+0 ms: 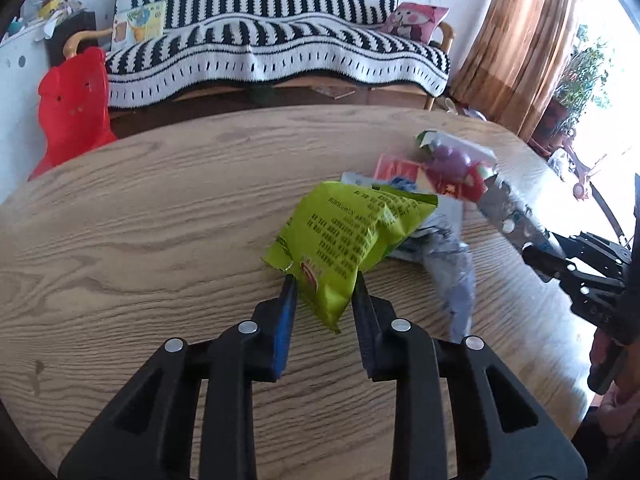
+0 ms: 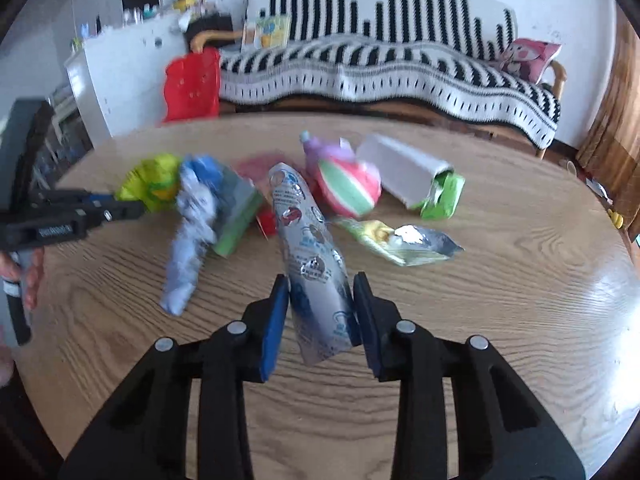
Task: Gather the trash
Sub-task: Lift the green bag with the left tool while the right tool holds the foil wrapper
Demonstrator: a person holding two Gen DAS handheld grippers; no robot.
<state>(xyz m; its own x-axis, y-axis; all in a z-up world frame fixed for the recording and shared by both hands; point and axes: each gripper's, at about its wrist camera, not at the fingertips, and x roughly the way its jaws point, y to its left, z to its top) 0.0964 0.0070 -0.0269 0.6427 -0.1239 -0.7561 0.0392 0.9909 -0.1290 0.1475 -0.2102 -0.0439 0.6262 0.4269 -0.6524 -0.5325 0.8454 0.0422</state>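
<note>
The wooden surface [image 2: 500, 320] carries a loose heap of wrappers, a white carton [image 2: 404, 174] among them. The step in hand is the pick-up: the left gripper [image 1: 325, 286] is clamped on a green snack bag [image 1: 352, 236], and the right gripper [image 2: 320, 286] pinches a silver pouch [image 2: 312, 248]. No bin is visible, so the next move probably calls for lifting both clear and finding one.
</note>
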